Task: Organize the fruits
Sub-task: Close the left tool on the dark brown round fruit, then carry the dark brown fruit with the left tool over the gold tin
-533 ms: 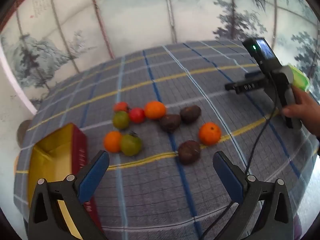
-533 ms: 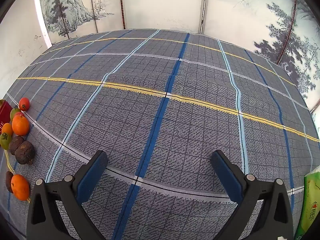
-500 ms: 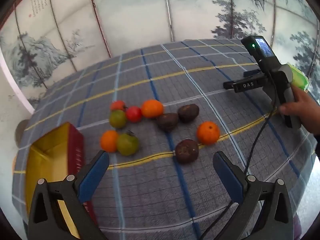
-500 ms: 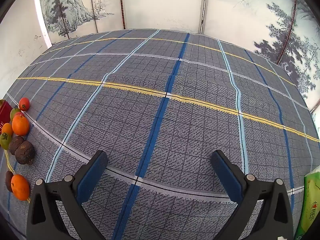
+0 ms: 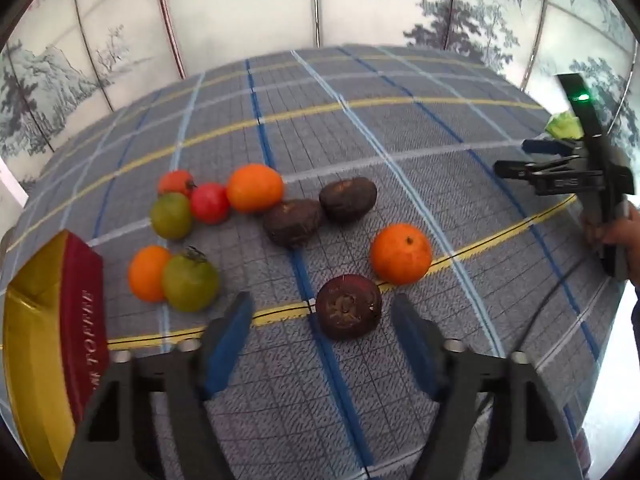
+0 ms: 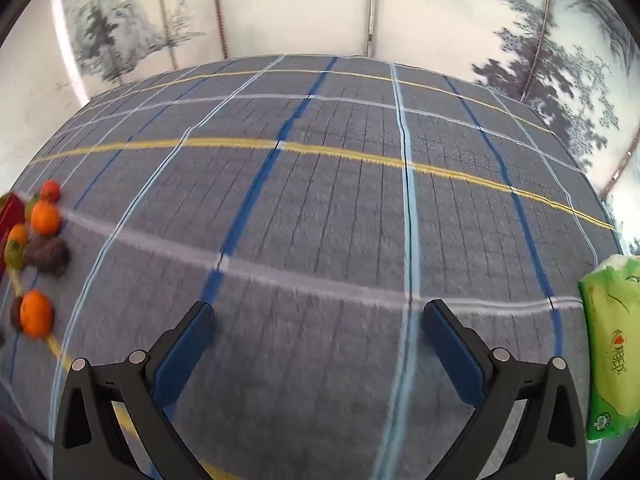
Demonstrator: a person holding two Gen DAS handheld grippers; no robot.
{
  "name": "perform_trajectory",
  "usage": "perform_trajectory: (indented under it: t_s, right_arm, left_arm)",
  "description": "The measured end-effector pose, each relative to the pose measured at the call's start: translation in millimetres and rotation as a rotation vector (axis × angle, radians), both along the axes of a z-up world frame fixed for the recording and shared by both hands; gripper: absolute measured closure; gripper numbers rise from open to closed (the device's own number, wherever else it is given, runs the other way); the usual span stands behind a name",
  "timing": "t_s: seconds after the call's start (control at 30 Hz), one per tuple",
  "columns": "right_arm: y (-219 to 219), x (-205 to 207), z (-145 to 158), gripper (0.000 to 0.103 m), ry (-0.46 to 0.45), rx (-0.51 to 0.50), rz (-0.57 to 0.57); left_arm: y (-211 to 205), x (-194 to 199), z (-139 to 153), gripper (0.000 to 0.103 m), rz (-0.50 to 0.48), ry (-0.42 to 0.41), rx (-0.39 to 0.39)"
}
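Note:
Fruits lie on a checked tablecloth in the left wrist view: a dark purple fruit [image 5: 349, 311] nearest, an orange [image 5: 401, 253] right of it, two more dark fruits [image 5: 294, 222] [image 5: 348, 199], an orange [image 5: 255, 187], a red tomato [image 5: 209, 209], green tomatoes [image 5: 190, 280] [image 5: 171, 216], a small orange [image 5: 147, 273]. My left gripper [image 5: 322, 326] is open and empty, its jaws just short of the nearest dark fruit. My right gripper [image 6: 318, 330] is open and empty over bare cloth; it also shows at the right of the left wrist view [image 5: 536, 160].
A red and gold box [image 5: 48, 320] stands open at the left, next to the fruits. A green tissue pack [image 6: 612, 344] lies at the table's right edge. The fruits show small at the far left of the right wrist view [image 6: 44, 216]. Painted screens back the table.
My left gripper has moved forward and down toward the fruits, its jaws somewhat narrower. My right gripper has shifted, its view now blurred and turned slightly right.

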State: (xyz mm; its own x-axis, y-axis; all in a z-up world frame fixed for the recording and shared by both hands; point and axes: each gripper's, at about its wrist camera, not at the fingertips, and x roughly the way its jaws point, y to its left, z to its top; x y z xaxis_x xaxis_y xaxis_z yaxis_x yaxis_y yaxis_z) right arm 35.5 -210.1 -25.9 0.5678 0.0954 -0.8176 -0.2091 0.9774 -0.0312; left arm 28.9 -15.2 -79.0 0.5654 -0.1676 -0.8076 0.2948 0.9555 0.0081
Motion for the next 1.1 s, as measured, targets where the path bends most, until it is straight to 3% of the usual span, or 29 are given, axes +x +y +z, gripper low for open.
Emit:
perform_trajectory:
  t_s: [0.13, 0.27, 0.63, 1.1]
  right_arm:
    - [-1, -4, 0, 0.0, -0.004, -0.003, 0.013]
    - [-2, -3, 0, 0.0, -0.004, -0.003, 0.013]
    - [-2, -3, 0, 0.0, -0.004, -0.004, -0.001]
    - [-2, -2, 0, 0.0, -0.004, -0.002, -0.047]
  left_arm:
    - [-8, 12, -9, 0.043, -0.006, 0.034, 0.01]
    - [-8, 17, 2, 0.067, -0.016, 0.027, -0.031]
    - [-2, 0, 33, 0.067, 0.08, -0.023, 0.009]
    - [46, -24, 70, 0.067, 0.23, -0.079, 0.015]
